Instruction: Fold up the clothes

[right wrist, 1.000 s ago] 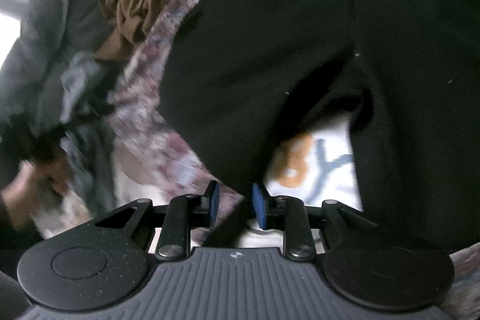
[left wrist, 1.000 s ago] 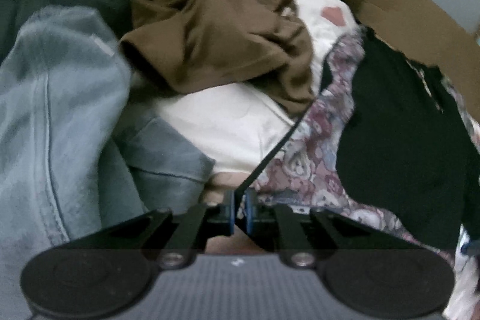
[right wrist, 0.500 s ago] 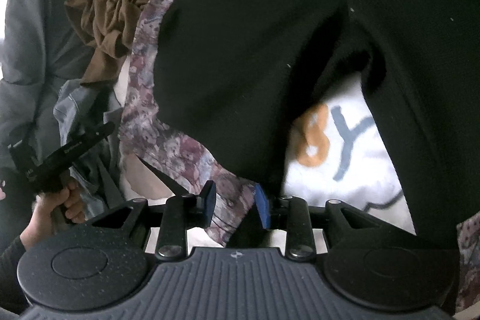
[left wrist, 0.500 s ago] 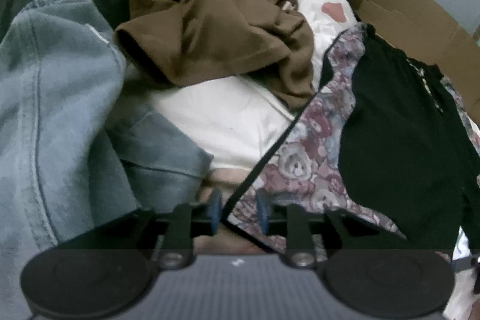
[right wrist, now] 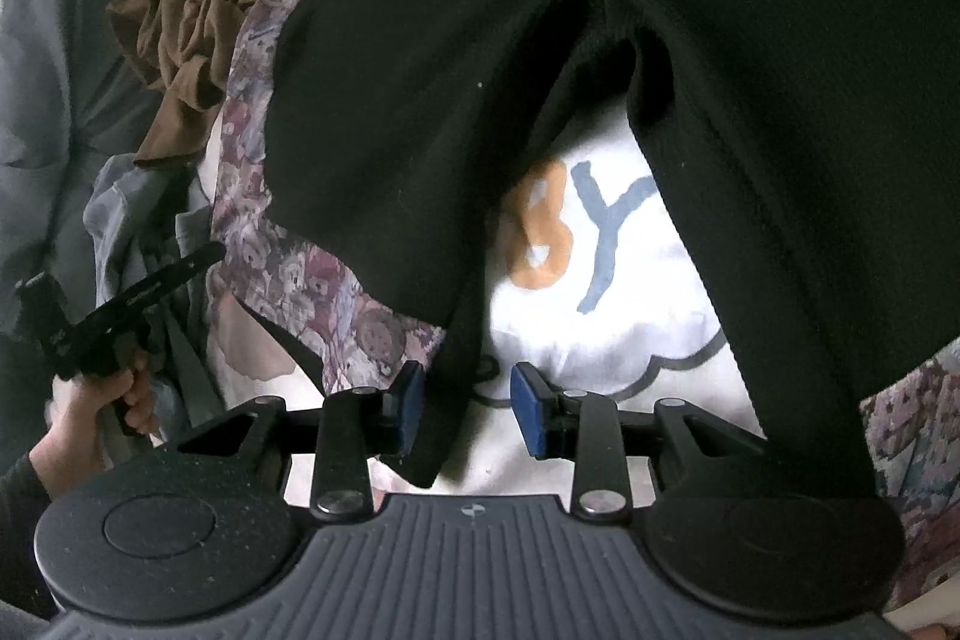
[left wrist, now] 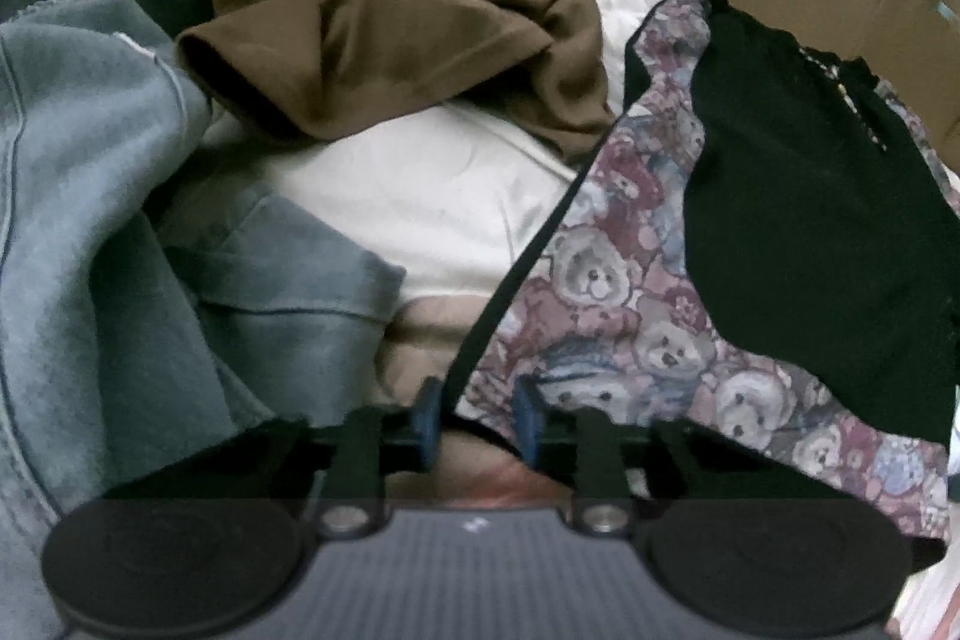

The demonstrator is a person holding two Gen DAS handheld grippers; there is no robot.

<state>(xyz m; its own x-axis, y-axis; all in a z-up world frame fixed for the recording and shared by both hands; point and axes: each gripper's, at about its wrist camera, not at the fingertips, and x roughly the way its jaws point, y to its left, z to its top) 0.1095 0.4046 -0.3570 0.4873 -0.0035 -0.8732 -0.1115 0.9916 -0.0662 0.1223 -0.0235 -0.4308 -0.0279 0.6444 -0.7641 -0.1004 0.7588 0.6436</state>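
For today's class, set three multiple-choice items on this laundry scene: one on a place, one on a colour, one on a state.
1. Where is the black garment relative to the bear-print cloth? A beneath it; B on top of it; C apart from it.
2. What colour is the letter y on the white fabric? A blue; B red; C green.
3. How is the brown garment? A folded flat; B hung up; C crumpled in a heap.
Key: 1 B, it covers part of the bear print; 2 A, the stroke is plainly blue; 3 C, it is all bunched wrinkles.
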